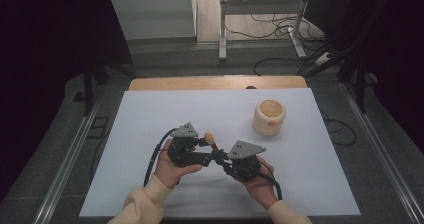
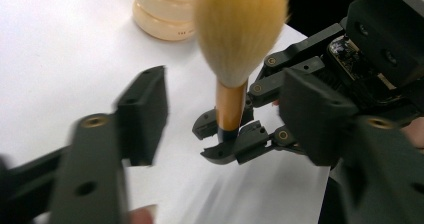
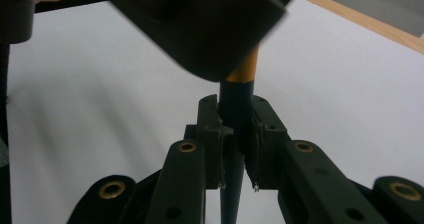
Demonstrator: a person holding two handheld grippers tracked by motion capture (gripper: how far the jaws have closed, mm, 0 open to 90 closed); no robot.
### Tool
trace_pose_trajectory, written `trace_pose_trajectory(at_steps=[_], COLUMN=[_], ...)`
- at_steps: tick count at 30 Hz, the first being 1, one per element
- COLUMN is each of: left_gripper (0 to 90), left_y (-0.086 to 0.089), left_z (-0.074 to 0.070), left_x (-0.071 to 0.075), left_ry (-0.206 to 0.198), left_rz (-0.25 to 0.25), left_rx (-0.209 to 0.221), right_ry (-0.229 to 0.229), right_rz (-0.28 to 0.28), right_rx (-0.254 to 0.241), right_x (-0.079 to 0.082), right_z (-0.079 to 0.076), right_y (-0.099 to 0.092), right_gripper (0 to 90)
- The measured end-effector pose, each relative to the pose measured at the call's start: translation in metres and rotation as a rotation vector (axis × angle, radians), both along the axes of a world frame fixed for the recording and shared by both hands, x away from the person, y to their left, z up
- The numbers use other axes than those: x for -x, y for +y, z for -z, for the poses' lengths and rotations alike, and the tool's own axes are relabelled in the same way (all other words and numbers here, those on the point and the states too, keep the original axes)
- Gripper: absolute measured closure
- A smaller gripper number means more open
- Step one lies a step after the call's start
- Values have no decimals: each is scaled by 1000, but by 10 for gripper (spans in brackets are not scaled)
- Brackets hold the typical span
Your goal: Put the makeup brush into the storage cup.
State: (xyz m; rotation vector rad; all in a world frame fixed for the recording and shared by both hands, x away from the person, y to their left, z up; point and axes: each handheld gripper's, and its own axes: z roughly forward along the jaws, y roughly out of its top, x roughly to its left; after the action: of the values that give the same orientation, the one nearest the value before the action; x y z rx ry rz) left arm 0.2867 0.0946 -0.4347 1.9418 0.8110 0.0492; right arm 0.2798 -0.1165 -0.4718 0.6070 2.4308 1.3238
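A brush with a fluffy tan head point(image 2: 240, 29) and an orange handle that turns dark at its lower end stands upright over the white mat point(image 1: 150, 119). My right gripper point(image 3: 235, 139) is shut on the dark part of the handle point(image 3: 239, 104); it also shows from the front in the left gripper view point(image 2: 226, 136). My left gripper point(image 2: 230, 114) is open, its jaws standing wide on either side of the handle without touching it. In the high view the brush point(image 1: 210, 138) rises between the left gripper point(image 1: 205, 151) and the right gripper point(image 1: 219, 156), near the mat's front.
A cream ribbed pot point(image 1: 269, 116) stands on the mat to the right and farther back, also behind the brush in the left gripper view point(image 2: 165, 14). The wooden table edge point(image 1: 215, 82) runs along the back. Cables and a metal frame lie on the floor beyond.
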Motion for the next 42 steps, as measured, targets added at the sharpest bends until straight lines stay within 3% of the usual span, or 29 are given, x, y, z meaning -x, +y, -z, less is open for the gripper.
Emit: trace_pose_trajectory(at_steps=[3, 10, 17, 24, 28, 33, 36, 42], left_gripper=[253, 209, 195, 203, 212, 219, 240, 242], left_y=[3, 22, 46, 77, 87, 93, 97, 108], left_z=[0, -1, 8, 29, 35, 42, 46, 54], left_x=[0, 6, 19, 31, 35, 41, 45, 46], left_ry=[7, -9, -25, 10, 4, -11, -42, -18], left_rz=[-20, -66, -127, -226, -261, -281, -285, -301], left_rx=[-5, 15, -48, -88, -110, -157, -223, -236], right_ry=[-7, -22, -32, -48, -47, -50, -48, -47], right_rz=[3, 33, 48, 46, 49, 57, 60, 59], right_rx=[-1, -18, -38, -58, -79, -94, -100, -98], right_x=[-1, -5, -8, -13, -16, -17, -17, -18], right_z=[-1, -3, -7, -13, -16, -19, -20, -19], right_y=[-1, -8, -16, -22, -26, -29, -30, -31], right_gripper=[784, 784, 784, 784, 784, 784, 784, 784])
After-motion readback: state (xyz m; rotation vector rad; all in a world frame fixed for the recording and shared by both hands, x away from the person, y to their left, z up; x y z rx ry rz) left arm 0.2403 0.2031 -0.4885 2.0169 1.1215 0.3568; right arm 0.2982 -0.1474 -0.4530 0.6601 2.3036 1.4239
